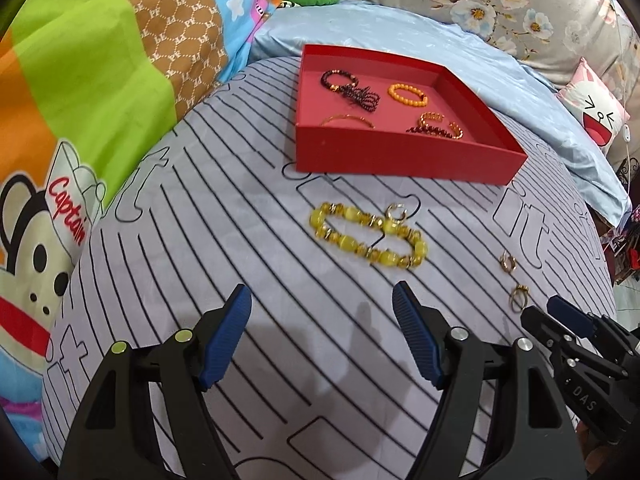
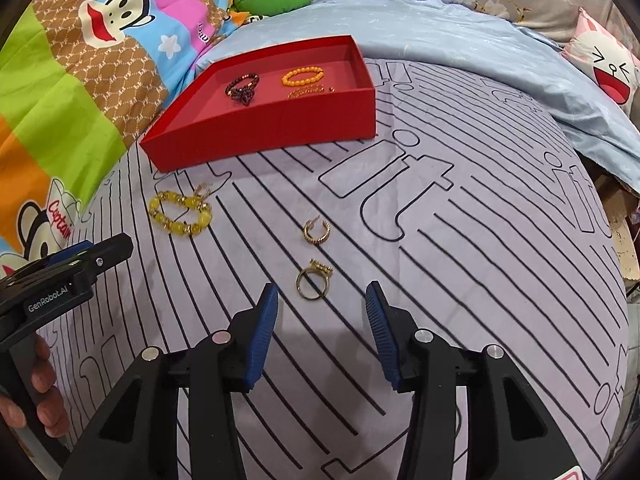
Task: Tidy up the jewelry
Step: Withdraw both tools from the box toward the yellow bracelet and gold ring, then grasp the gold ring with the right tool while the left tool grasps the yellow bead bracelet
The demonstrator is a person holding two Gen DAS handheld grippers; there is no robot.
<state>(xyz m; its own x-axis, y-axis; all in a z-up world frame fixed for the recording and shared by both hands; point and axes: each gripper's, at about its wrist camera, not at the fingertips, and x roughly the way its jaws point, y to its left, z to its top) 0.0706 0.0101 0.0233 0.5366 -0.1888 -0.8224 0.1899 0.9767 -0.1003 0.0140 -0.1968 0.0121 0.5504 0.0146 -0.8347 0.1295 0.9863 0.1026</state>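
**A:** What's in front of you, left to right?

**B:** My left gripper (image 1: pixel 322 300) hangs released, jaws wide apart, over the striped bedspread (image 1: pixel 224 208) with nothing between them. Just ahead of it lies the yellow bead bracelet (image 1: pixel 368 236), flat on the bed, with a small gold hoop (image 1: pixel 396 213) touching its far edge. I judge that spread is there to take the bracelet's width.

**B:** Beyond it sits the red tray (image 1: pixel 404 156), already holding a dark bead bracelet (image 1: pixel 348 86), an orange bead bracelet (image 1: pixel 407 94), a thin gold bangle (image 1: pixel 347 120) and another dark beaded piece (image 1: pixel 438 126). So sorted pieces go in there; loose ones are on the bed.

**A:** And the right side?

**B:** A gold hoop earring (image 2: pixel 317 231) lies near the middle, and a gold ring (image 2: pixel 313 283) with a raised top just in front of my right gripper (image 2: pixel 322 305). That gripper is also released and empty, fingers straddling the line to the ring, which looks like my next pick.

**A:** Risks?

**B:** The ring is small on soft fabric; it may slip or sink as I close.
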